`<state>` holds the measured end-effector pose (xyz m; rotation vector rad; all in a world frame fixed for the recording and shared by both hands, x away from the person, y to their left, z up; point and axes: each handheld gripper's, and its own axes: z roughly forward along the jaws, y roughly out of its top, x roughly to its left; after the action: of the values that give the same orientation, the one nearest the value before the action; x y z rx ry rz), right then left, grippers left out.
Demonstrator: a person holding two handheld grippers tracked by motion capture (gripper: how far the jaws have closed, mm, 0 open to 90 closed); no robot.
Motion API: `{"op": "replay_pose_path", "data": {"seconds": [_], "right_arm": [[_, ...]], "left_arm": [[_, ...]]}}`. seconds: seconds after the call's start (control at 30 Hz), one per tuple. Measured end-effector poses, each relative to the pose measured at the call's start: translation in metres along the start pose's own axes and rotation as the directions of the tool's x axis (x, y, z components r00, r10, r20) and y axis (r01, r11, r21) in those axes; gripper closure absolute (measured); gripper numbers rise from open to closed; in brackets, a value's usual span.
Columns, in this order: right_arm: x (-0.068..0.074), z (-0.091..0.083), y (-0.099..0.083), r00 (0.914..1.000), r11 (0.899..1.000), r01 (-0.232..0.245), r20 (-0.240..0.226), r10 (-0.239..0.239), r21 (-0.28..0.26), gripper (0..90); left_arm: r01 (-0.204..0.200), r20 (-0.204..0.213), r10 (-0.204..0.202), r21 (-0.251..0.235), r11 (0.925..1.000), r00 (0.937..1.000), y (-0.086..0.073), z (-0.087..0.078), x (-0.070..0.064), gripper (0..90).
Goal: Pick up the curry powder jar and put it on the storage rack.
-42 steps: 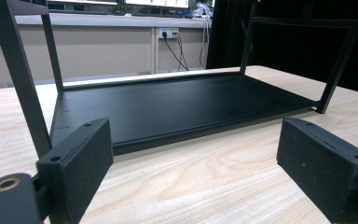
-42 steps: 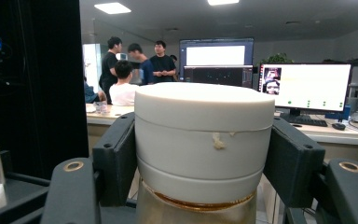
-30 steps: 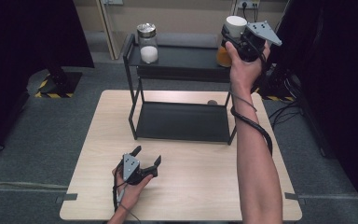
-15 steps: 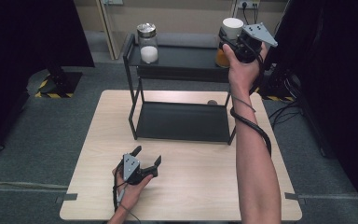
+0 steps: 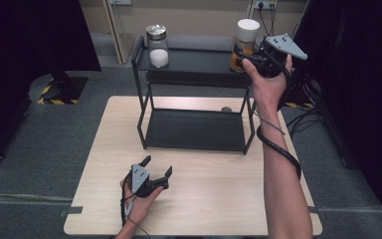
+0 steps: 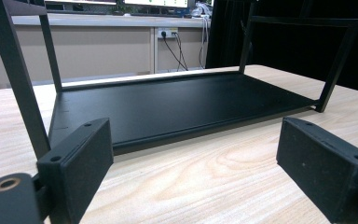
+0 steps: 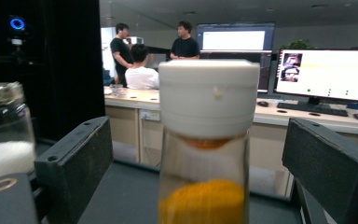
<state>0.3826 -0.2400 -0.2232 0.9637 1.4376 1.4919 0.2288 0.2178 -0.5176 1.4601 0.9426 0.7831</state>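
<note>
High view: a black two-tier rack (image 5: 195,79) is standing on the far half of the table (image 5: 104,149). On its top shelf, a clear jar with white powder (image 5: 157,46) is sitting at the far left, and a white-capped jar with orange contents (image 5: 245,39) is sitting at the far right. The right gripper (image 5: 251,54) is hovering at the right end of the top shelf, just beside the orange jar; contact cannot be judged from here. The left gripper (image 5: 155,169) is resting on the near part of the table, left of centre, jaws spread and pointing toward the rack.

Left gripper view: the jaws are standing wide apart with nothing between them, low over the wooden table. The rack's lower shelf (image 6: 177,105) is lying just beyond them, bare.

Right gripper view: the jaws are standing open, one on each side of the orange jar (image 7: 206,140), with a clear gap on both sides, so nothing is being gripped. The jar is standing upright on the shelf, cap on. The white-powder jar (image 7: 2,130) is showing at the left edge. People and monitors are showing far behind.
</note>
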Motion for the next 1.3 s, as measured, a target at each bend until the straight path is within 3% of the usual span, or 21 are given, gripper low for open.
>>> {"op": "replay_pose_path", "data": {"seconds": [0.13,0.6,1.3], "right_arm": [[-0.002,-0.013,-0.007,0.9997,1.0,-0.008,-0.025,0.008,0.0,8.1],[0.006,-0.059,-0.033,0.9971,0.999,0.033,-0.07,-0.031,0.019,7.7],[0.015,-0.106,-0.097,0.992,0.996,0.04,-0.123,-0.029,0.083,6.3]], "left_arm": [[-0.001,0.0,0.001,0.001,1.0,1.0,0.0,0.0,0.0,10.1],[0.006,-0.003,-0.006,0.001,1.0,1.0,0.0,0.0,0.0,10.1],[0.004,-0.004,-0.004,0.001,1.0,1.0,0.0,0.0,-0.001,10.1]]}}
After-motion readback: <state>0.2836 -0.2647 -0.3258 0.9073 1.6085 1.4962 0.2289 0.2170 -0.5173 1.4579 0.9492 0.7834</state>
